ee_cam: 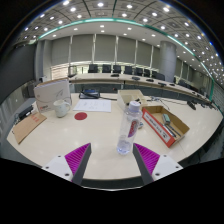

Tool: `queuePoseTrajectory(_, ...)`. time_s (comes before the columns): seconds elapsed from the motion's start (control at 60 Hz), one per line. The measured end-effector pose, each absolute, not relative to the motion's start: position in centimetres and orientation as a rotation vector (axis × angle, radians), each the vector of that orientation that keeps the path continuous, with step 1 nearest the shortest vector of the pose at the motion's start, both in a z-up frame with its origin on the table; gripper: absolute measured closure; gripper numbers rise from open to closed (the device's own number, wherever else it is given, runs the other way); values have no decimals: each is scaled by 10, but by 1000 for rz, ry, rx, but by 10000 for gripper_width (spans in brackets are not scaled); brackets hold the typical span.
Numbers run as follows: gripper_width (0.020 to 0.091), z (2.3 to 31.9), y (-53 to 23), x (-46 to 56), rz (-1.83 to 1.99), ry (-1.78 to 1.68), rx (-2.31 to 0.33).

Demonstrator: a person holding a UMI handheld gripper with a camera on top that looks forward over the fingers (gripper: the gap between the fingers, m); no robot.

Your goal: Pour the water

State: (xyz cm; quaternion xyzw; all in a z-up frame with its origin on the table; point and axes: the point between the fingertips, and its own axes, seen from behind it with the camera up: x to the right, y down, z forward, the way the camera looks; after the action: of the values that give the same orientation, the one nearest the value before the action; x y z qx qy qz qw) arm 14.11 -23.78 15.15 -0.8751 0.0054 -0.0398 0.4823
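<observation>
While spread wide, gripper (112, 152), bottle (130, 122) between 2 fingers (78, 157).

Pale curved conference table (70, 135), black chairs (105, 69), curtained windows (100, 48), recessed ceiling lights (100, 4).

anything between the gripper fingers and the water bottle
Nothing: in the gripper view the hand-held gripper is open, and only bare table separates its fingers from the clear water bottle, which stands upright just ahead of them.
</observation>
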Motion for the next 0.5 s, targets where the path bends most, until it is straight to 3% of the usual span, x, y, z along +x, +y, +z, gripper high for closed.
queuePoseTrajectory(0.417, 250, 92, -133, 211, -33, -8, -2024)
queuePoseTrajectory(0.5, 324, 80, -114, 212, -24, -15, -2012)
